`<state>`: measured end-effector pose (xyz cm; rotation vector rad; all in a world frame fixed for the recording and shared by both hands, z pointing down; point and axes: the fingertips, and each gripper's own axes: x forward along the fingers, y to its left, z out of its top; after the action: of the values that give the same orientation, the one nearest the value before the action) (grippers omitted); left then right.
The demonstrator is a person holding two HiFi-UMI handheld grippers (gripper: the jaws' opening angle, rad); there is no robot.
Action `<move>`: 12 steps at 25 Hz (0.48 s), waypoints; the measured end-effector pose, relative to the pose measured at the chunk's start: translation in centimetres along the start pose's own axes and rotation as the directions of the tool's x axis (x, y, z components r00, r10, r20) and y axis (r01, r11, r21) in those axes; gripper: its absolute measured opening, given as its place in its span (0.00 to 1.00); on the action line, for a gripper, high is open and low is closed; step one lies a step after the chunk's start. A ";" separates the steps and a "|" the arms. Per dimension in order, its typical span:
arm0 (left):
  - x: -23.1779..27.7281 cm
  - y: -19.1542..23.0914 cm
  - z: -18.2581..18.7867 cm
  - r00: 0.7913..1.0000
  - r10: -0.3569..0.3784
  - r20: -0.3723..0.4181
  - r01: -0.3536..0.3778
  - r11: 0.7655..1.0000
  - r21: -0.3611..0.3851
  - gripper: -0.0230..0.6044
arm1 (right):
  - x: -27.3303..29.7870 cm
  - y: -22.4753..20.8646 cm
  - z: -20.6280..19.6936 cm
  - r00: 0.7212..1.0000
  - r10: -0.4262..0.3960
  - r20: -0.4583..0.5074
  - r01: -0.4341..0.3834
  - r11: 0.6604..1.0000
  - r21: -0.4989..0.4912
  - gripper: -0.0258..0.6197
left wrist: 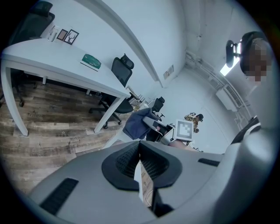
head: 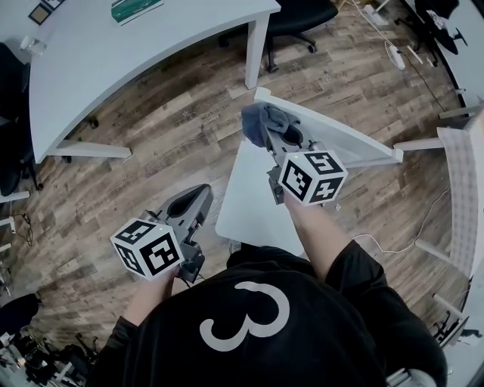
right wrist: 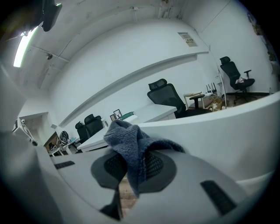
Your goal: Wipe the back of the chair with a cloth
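A white chair stands in front of me, its seat (head: 253, 200) near me and its slanted back (head: 348, 140) beyond. My right gripper (head: 274, 134) is shut on a grey-blue cloth (head: 263, 121), which bunches over the left end of the back's top edge. In the right gripper view the cloth (right wrist: 131, 146) hangs down between the jaws of that gripper (right wrist: 131, 173), with the white chair back (right wrist: 227, 127) just behind it. My left gripper (head: 195, 205) hangs lower left over the floor, apart from the chair, shut with nothing held. In the left gripper view, beyond the shut left gripper (left wrist: 140, 162), the cloth (left wrist: 136, 124) shows ahead.
A long white desk (head: 113, 53) with a green book (head: 136, 9) runs across the back left. A black office chair (head: 302, 15) stands behind its leg. White shelving (head: 463, 189) and floor cables (head: 393, 53) lie to the right. The wooden floor (head: 151, 143) surrounds the chair.
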<state>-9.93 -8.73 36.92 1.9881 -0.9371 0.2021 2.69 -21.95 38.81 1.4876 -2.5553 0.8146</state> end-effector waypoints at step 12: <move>-0.1 -1.3 -0.8 1.000 -0.013 -0.012 0.013 1.000 0.019 0.06 | -2.0 -1.6 0.4 0.998 -0.056 0.036 0.056 0.998 0.016 0.11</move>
<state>-8.99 -7.64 36.47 2.0078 -0.9176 0.2159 5.10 -21.18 38.52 1.5856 -2.5259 0.8091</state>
